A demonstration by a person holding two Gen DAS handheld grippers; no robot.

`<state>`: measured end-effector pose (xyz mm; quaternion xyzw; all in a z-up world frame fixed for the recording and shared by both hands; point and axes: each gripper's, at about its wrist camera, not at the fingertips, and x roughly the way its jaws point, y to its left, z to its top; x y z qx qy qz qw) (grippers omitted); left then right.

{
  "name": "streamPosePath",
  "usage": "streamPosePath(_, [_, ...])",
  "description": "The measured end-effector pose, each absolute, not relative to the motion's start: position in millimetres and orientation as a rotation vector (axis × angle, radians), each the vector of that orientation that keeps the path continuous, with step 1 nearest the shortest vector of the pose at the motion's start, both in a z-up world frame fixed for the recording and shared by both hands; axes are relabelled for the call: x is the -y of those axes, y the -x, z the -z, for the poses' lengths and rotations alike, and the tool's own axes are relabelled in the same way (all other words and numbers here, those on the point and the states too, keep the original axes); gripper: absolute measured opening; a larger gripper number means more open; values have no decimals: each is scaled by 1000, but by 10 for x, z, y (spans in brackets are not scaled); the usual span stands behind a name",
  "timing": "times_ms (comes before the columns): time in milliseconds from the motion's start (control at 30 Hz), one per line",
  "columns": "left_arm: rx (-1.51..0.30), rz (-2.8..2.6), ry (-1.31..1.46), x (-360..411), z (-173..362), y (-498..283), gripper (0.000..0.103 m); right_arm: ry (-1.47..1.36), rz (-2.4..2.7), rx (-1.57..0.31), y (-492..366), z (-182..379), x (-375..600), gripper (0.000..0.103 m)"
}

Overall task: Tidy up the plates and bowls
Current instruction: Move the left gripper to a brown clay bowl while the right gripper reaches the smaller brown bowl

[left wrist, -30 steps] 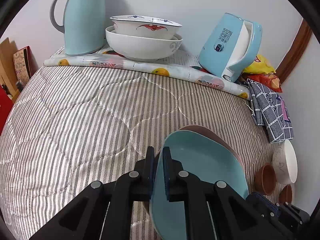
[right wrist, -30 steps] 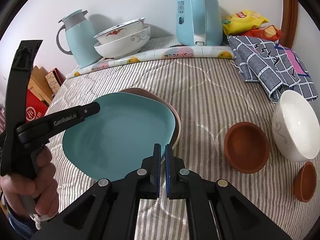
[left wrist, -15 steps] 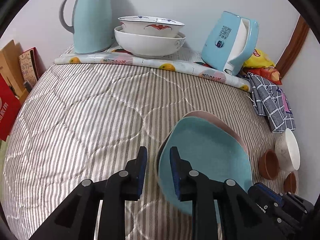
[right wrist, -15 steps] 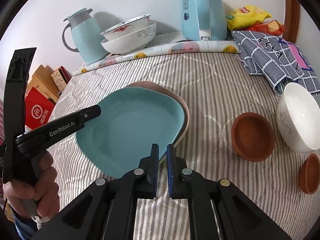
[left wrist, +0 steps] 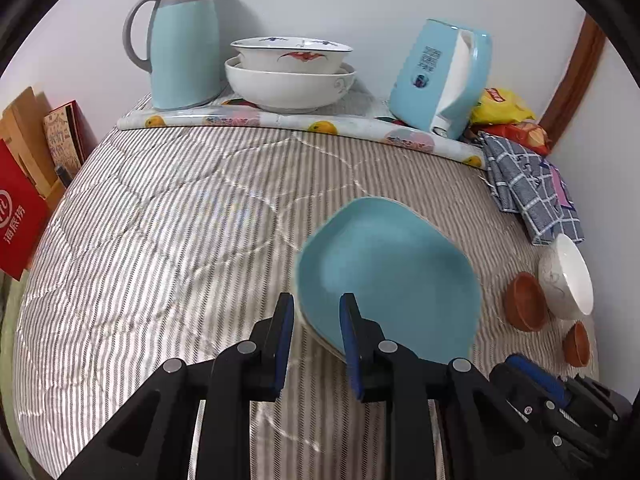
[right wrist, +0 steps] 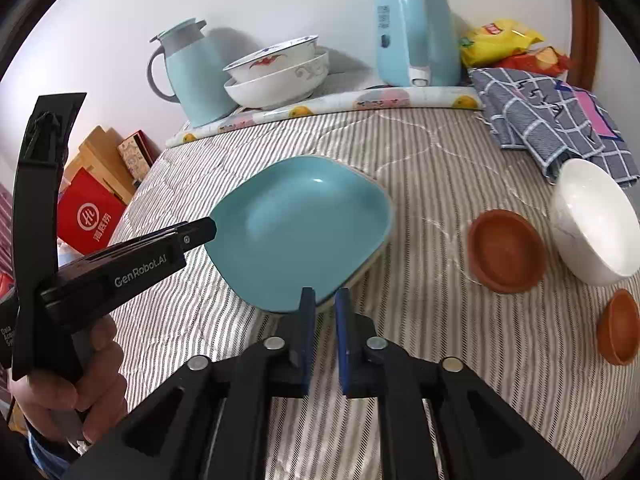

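A teal plate point(left wrist: 388, 272) point(right wrist: 300, 228) lies on the striped quilt, stacked on another plate whose pale rim point(right wrist: 360, 276) shows beneath it. My left gripper point(left wrist: 316, 312) is open at the plate's near-left edge, holding nothing; it also shows in the right wrist view point(right wrist: 208, 232). My right gripper point(right wrist: 322, 304) is slightly open at the plate's front edge, empty. Two stacked white bowls point(left wrist: 290, 76) point(right wrist: 276, 76) sit at the back. A white bowl point(right wrist: 592, 224) point(left wrist: 568, 276) and two brown bowls point(right wrist: 506, 256) point(right wrist: 618, 326) lie at the right.
A teal thermos point(left wrist: 184, 40), a blue kettle point(left wrist: 440, 80), snack bags point(left wrist: 508, 116) and a checked cloth point(left wrist: 532, 192) line the back and right. Red and brown boxes point(left wrist: 20, 208) stand off the left edge.
My left gripper let go of the teal plate and opened; the plate now rests flat on the lower plate. Both grippers backed away, and the right one opened slightly.
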<state>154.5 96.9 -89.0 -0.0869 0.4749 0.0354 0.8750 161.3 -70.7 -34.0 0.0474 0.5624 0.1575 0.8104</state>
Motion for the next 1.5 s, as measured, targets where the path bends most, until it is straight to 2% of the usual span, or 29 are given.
streamPosePath(100, [-983, -61, 167, -841, 836, -1510, 23, -96, -303, -1179, -1581, 269, 845, 22])
streamPosePath(333, [-965, -15, 136, -381, 691, -1454, 23, -82, -181, -1099, -1531, 6, 1434, 50])
streamPosePath(467, [-966, 3, 115, -52, 649, -1455, 23, -51, -111, -1065, -1495, -118, 1826, 56])
streamPosePath(533, [-966, 10, 109, 102, 643, -1461, 23, -51, -86, -1064, -1480, -151, 2043, 58])
streamPosePath(567, [-967, 12, 102, 161, 644, -1468, 25, -53, -73, -1065, -1478, -159, 2135, 58])
streamPosePath(633, [-965, 13, 87, 330, 645, -1485, 37, -65, -45, -1069, -1469, -166, 2367, 58])
streamPosePath(833, [-952, 12, 78, 646, 674, -1522, 49, -119, 15, -1082, -1403, -81, 2955, 58])
streamPosePath(1033, [-976, -5, 79, 855, 823, -1603, 50, -104, 37, -1104, -1385, 126, 3287, 61])
streamPosePath(1500, [-1059, -27, 99, 1006, 1187, -1929, 49, -110, -21, -1179, -1615, 628, 3472, 61])
